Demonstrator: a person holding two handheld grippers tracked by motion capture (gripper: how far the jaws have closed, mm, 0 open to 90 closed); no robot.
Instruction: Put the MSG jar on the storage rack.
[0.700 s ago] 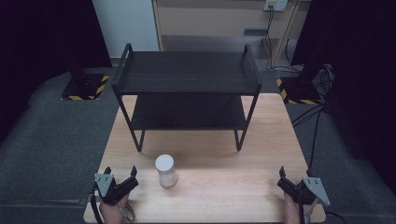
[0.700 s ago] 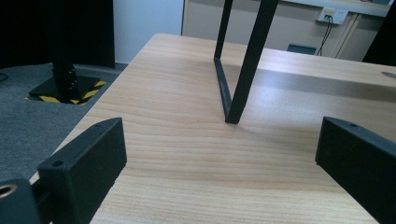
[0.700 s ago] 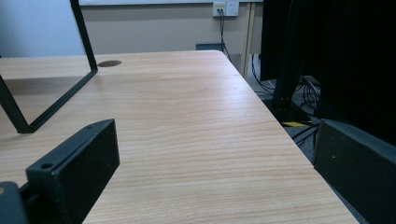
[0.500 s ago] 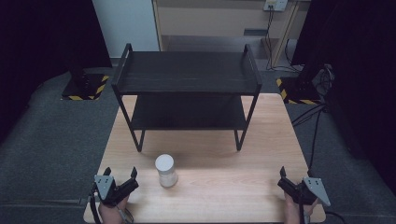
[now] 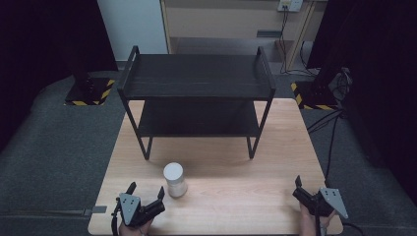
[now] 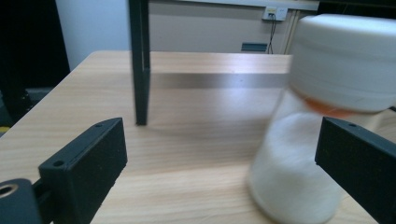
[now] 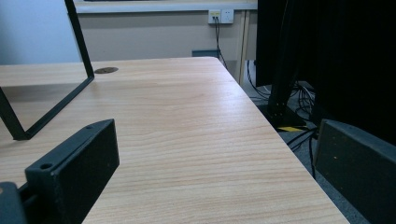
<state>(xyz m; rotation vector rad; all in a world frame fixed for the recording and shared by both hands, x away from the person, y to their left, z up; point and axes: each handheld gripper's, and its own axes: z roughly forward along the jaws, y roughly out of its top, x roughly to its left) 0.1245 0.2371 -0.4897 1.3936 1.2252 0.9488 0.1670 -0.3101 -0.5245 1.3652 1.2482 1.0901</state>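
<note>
1. The white lidded jar (image 5: 174, 179) stands upright on the wooden table (image 5: 246, 196), toward the front-left, in front of the black two-tier shelf rack (image 5: 196, 93) and apart from its front-left leg. It stands free, with open table all round — a fair starting position for a pick-up, in the inspector's judgement.

2. The left gripper (image 5: 146, 190) lies at the front-left table edge, just beside the jar and aimed towards it. Its jaws are spread wide and hold nothing; the jar is not yet between them. The spread looks wider than the jar, which suits a grasp from the side.

3. The right gripper (image 5: 298, 188) sits at the front-right corner, well apart from the jar. Its jaws are likewise spread and empty. It appears to be parked clear of the work.

4. The left gripper view shows the jar (image 6: 322, 116) close up and blurred, over towards the right-hand jaw. An orange band shows below the white lid — a detail the high view does not resolve. The rack leg (image 6: 139, 60) stands beyond.

5. The right gripper view shows bare table (image 7: 187, 130) between its jaws, the rack's base bar (image 7: 56, 105) off to the left, and cables past the table edge.

6. The high view alone gives the layout: both shelves of the rack are bare.
</note>
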